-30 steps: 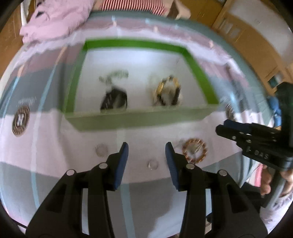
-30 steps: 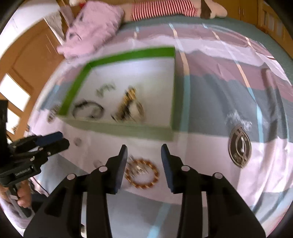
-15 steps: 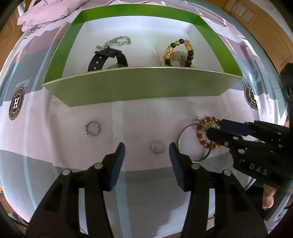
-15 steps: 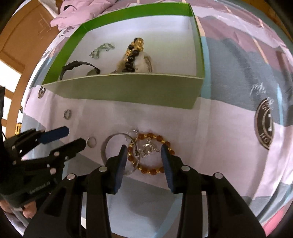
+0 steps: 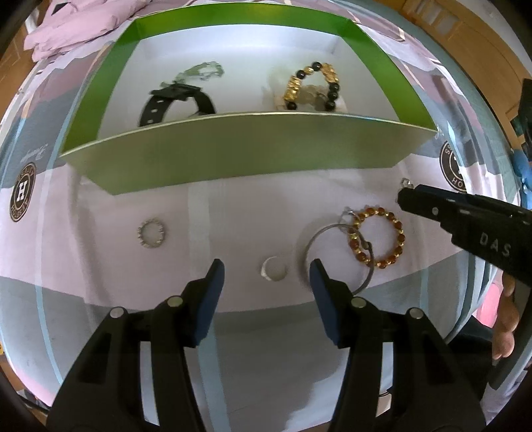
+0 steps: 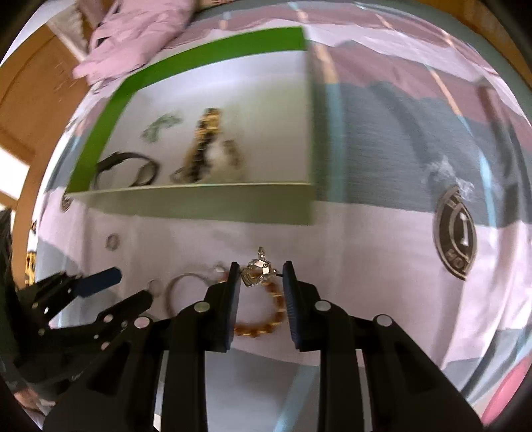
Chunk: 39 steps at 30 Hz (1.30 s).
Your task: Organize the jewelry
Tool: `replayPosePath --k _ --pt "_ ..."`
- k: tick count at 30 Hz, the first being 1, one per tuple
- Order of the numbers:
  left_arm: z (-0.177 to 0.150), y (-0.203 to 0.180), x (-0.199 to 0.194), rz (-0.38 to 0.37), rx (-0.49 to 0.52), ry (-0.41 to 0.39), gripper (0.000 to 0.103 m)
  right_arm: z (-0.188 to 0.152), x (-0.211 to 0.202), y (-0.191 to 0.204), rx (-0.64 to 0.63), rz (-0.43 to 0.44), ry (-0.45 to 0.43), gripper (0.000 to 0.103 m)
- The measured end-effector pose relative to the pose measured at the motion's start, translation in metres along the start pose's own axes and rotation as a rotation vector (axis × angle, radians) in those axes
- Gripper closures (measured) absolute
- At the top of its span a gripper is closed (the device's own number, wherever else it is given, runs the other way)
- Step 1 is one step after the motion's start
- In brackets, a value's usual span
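A green-edged white box (image 5: 232, 146) holds a black watch (image 5: 176, 99), a pale chain (image 5: 202, 71) and a gold-and-black bead bracelet (image 5: 312, 86). On the bedsheet in front lie a beaded ring (image 5: 151, 232), a small plain ring (image 5: 274, 269), a thin silver hoop (image 5: 335, 256) and an amber bead bracelet (image 5: 377, 236). My left gripper (image 5: 264, 275) is open just above the small ring. My right gripper (image 6: 261, 282) has closed on a small silver piece (image 6: 257, 270) and holds it above the amber bracelet (image 6: 262, 319); the piece also shows at its tip in the left wrist view (image 5: 406, 183).
A pink garment (image 5: 79, 23) lies behind the box. The bedsheet carries round printed logos (image 5: 21, 192) (image 6: 455, 246). Wooden furniture (image 5: 482, 43) stands at the far right. The left gripper shows in the right wrist view (image 6: 99, 292).
My right gripper has narrowed onto the silver piece and lifted it off the amber bracelet. My left gripper has stayed open over the small ring, slightly closer.
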<state>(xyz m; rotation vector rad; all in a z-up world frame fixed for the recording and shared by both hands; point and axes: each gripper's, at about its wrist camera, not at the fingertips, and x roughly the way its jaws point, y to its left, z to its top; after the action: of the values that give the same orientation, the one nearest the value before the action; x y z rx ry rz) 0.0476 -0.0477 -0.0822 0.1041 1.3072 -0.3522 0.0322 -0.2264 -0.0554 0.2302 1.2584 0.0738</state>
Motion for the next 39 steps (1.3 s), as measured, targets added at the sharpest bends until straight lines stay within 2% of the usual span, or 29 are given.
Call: replayPosePath --k 4,10,12,14,16,20,26,30,34,39 --pt "0.005 -0.01 0.009 -0.018 0.01 0.011 0.049 -0.002 0.001 -0.018 0.022 -0.066 0.016 0.077" --pt "0.011 -0.016 0.024 0.018 0.014 0.021 0.05 -0.002 0.005 -0.019 0.029 -0.065 0.03 0.077" --pt "0.015 -0.013 0.025 0.041 0.006 0.016 0.058 -0.003 0.004 -0.021 0.029 -0.064 0.031 0.077" --pt "0.017 -0.003 0.025 0.052 -0.03 0.016 0.079 -0.002 0.007 -0.018 0.032 -0.064 0.034 0.077" --pt "0.019 0.01 0.023 0.035 -0.079 0.023 0.083 -0.001 0.008 -0.019 0.031 -0.066 0.038 0.077" --pt "0.019 0.03 0.02 0.03 -0.144 0.036 0.083 -0.002 0.007 -0.022 0.029 -0.068 0.043 0.077" --pt "0.015 0.034 0.02 0.05 -0.132 0.038 0.083 0.002 0.009 -0.019 0.041 -0.087 0.03 0.077" --pt "0.015 0.032 0.022 0.051 -0.129 0.041 0.082 0.002 -0.003 -0.011 0.018 -0.02 -0.011 0.076" --pt "0.02 0.025 0.025 0.036 -0.131 0.044 0.075 -0.004 0.011 0.003 -0.029 0.019 0.071 0.077" --pt "0.024 0.017 0.032 0.042 -0.108 0.047 0.071 -0.011 0.032 0.008 -0.063 -0.083 0.14 0.076"
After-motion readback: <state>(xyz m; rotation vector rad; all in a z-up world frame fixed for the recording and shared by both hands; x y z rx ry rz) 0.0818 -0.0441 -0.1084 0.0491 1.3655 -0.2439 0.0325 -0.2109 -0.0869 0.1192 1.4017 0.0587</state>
